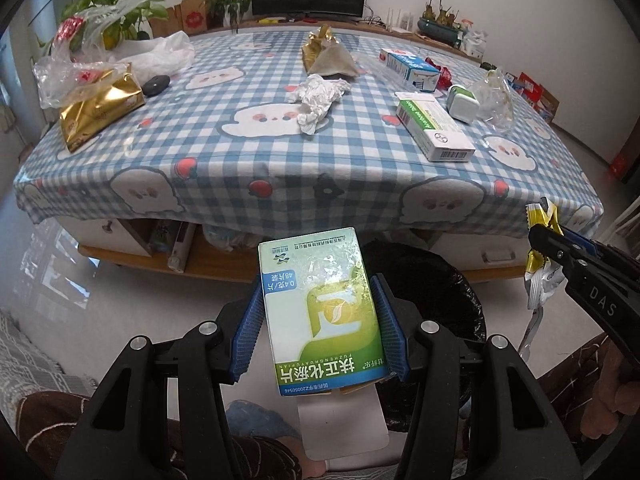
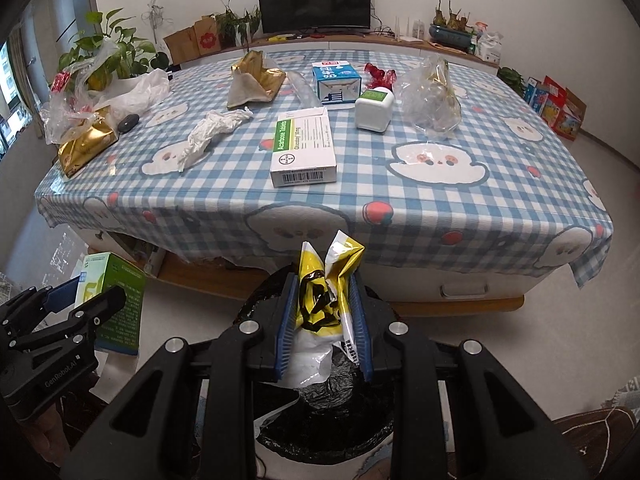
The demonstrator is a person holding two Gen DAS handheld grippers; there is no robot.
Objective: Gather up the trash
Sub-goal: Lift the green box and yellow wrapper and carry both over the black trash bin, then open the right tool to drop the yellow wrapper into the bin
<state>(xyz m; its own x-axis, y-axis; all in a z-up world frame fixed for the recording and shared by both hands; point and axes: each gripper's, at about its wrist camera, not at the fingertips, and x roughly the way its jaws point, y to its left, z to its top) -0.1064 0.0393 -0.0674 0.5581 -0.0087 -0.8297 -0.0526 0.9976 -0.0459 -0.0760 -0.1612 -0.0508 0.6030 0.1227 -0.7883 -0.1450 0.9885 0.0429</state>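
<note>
Clamping a green and white medicine box (image 1: pixel 320 312) by its long sides, the left gripper (image 1: pixel 318 320) stands about half open at the lower centre of the left wrist view. The box's long axis runs along the fingers, its far end tipped toward the table edge and its near end, with a loose white flap, toward the camera. It hangs over the black-lined trash bin (image 1: pixel 448 280), whose rim shows just right of it. The right gripper (image 2: pixel 325 312) is nearly closed, its blue pads pinching a crumpled yellow and white wrapper (image 2: pixel 326 292) that stands upright between them, torn top pointing at the checked tablecloth (image 2: pixel 400 200). Only the right wrist view looks straight down into the bin's black bag, which fills the lower centre beneath the wrapper; there the box appears from its side at the left edge. Only the left wrist view shows the box's printed face, and it catches the wrapper at the right edge, dangling from the other gripper's jaws. On the table behind lie a white carton with a barcode (image 2: pixel 304 152), a crumpled tissue (image 2: pixel 208 136) and a gold packet (image 2: pixel 84 144).
</note>
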